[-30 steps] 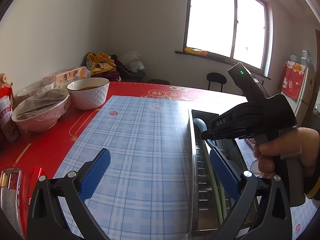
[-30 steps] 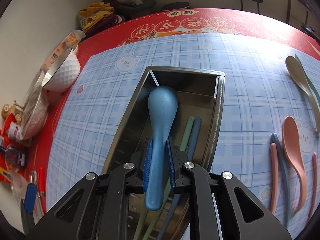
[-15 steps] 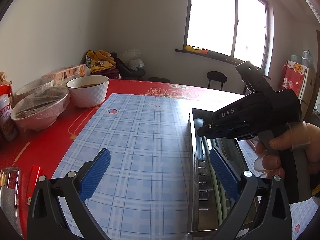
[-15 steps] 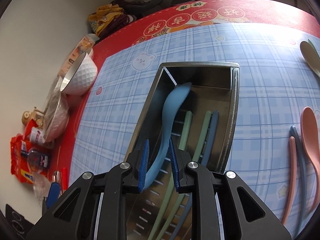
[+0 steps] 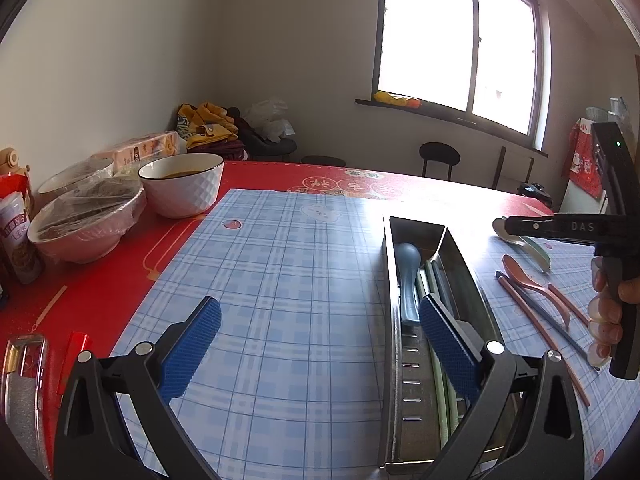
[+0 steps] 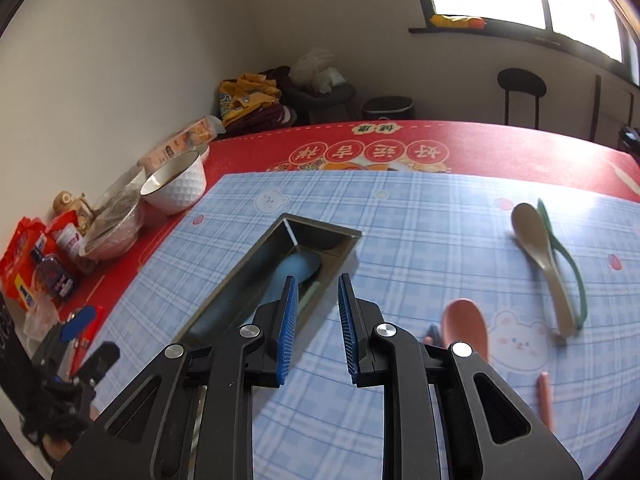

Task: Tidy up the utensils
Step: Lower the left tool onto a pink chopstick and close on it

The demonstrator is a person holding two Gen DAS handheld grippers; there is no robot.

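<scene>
Bare checked mat (image 5: 288,280) left of the metal tray (image 5: 390,320), bowls (image 5: 182,184) crowding the counter's left edge, spoons (image 6: 538,252) scattered right of the tray

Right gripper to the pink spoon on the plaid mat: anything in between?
Nothing visible. The right gripper hangs with open, empty jaws above the blue plaid mat; the pink spoon lies just to its right, with only bare mat between. The steel utensil tray sits on the other side.

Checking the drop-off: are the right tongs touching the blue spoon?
Apart. The right wrist view shows the right tongs open and empty, with the blue spoon lying in the tray beyond.
</scene>
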